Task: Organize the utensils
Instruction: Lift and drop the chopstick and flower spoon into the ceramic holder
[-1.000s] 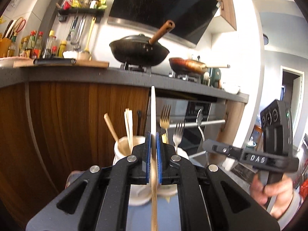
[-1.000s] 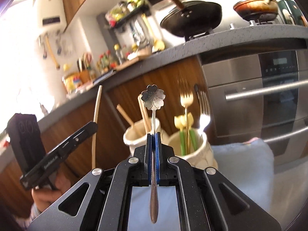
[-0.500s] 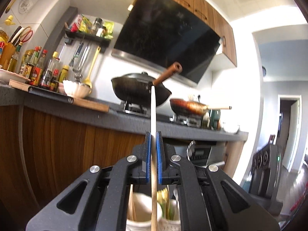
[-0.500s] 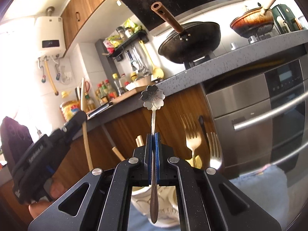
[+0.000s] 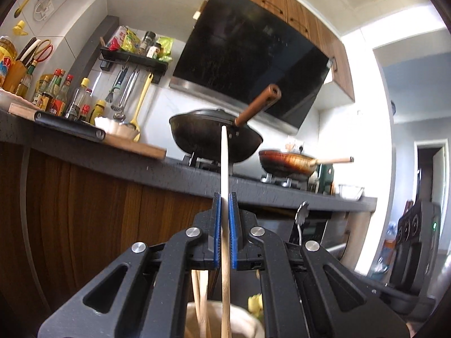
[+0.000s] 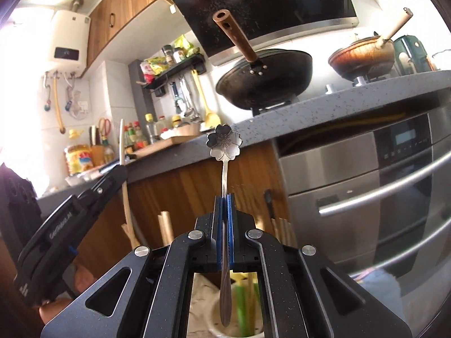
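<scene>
My left gripper [image 5: 224, 197] is shut on a wooden spoon [image 5: 224, 166] held upright, seen edge-on. Its handle end hangs over a cream holder [image 5: 242, 321] that has wooden sticks [image 5: 197, 298] in it. My right gripper [image 6: 224, 198] is shut on a steel spoon with a flower-shaped bowl [image 6: 224, 141], held upright. Its handle tip hangs over a cream holder [image 6: 217, 325] with green-handled utensils [image 6: 242, 307]. The left gripper [image 6: 70, 214] with the wooden spoon [image 6: 124, 174] shows in the right wrist view. The flower spoon [image 5: 301, 217] shows in the left wrist view.
A grey countertop [image 5: 174, 171] runs behind, with a black wok [image 5: 214, 138], a frying pan [image 5: 287, 162], a chopping board [image 5: 132, 145] and bottles [image 5: 59, 95]. A steel oven front [image 6: 366, 186] with bar handles is on the right. Blue cloth [image 6: 375, 281] lies under the holders.
Both grippers have risen and tilted up, so the holders have dropped to the bottom of both views. Both spoons stay gripped.
</scene>
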`<action>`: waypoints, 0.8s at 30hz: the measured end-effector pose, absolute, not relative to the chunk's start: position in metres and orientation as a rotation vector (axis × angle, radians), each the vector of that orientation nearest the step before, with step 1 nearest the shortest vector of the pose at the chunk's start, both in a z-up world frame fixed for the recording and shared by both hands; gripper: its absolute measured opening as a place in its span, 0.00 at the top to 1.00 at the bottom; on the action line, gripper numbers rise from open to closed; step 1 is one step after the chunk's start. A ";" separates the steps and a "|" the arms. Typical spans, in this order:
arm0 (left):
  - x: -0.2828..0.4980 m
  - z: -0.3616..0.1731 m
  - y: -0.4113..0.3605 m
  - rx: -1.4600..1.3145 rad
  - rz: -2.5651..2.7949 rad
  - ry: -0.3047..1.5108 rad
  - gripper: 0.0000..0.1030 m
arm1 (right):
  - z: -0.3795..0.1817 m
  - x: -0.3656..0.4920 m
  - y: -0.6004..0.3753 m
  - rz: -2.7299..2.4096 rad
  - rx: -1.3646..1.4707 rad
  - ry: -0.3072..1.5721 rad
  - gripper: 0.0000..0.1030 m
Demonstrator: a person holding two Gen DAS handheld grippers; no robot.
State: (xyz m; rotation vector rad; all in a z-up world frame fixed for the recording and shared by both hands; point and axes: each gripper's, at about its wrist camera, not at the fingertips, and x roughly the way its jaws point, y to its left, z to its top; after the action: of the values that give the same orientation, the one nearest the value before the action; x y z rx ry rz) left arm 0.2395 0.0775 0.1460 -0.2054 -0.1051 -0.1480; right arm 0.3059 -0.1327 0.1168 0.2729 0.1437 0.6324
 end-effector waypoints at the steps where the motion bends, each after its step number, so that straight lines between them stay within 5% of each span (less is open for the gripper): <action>1: 0.240 0.142 0.075 -0.193 -0.140 -0.092 0.95 | 0.115 0.307 -0.133 0.624 0.261 0.146 0.96; 24: 0.245 0.091 0.058 -0.110 -0.050 0.247 0.95 | 0.075 0.302 -0.118 0.558 0.092 0.306 0.96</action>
State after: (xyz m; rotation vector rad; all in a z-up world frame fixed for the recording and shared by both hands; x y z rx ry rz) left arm 0.2450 0.0576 0.0909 -0.1099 0.2469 -0.0496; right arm 0.3018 -0.1178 0.0750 0.0918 0.3060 0.5580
